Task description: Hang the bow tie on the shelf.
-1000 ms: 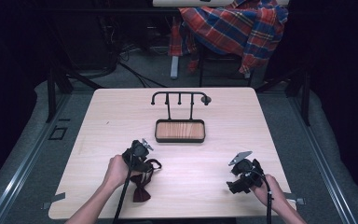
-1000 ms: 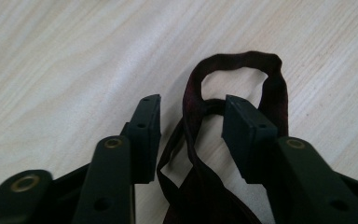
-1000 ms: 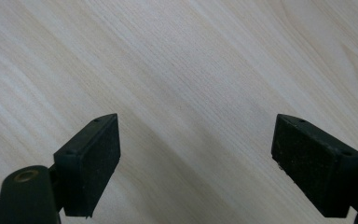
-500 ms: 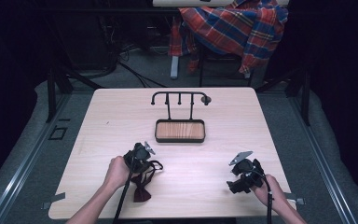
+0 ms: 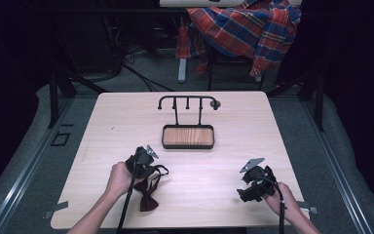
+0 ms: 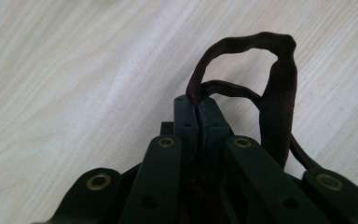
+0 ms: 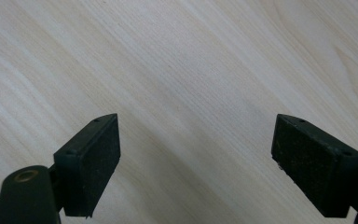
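Note:
A dark maroon bow tie (image 5: 146, 200) lies on the wooden table (image 5: 253, 126) near its front left, with its thin strap (image 5: 159, 170) looped away from it. My left gripper (image 5: 149, 169) is shut on that strap. In the left gripper view the jaws (image 6: 196, 103) meet with the strap (image 6: 279, 88) pinched between the pads, and it arches up and round to the right. My right gripper (image 5: 246, 194) hovers low at the front right. Its pads (image 7: 91, 163) stand wide apart, open over bare wood, with nothing between them.
A black hook rack (image 5: 187, 100) rises from a small wood-lined tray (image 5: 187, 137) at the table's middle back. A plaid shirt (image 5: 243, 29) hangs over a chair behind the table. Metal rails run along both sides on the floor.
My left hand has shifted only slightly over the bow tie's strap. The right hand has stayed where it was.

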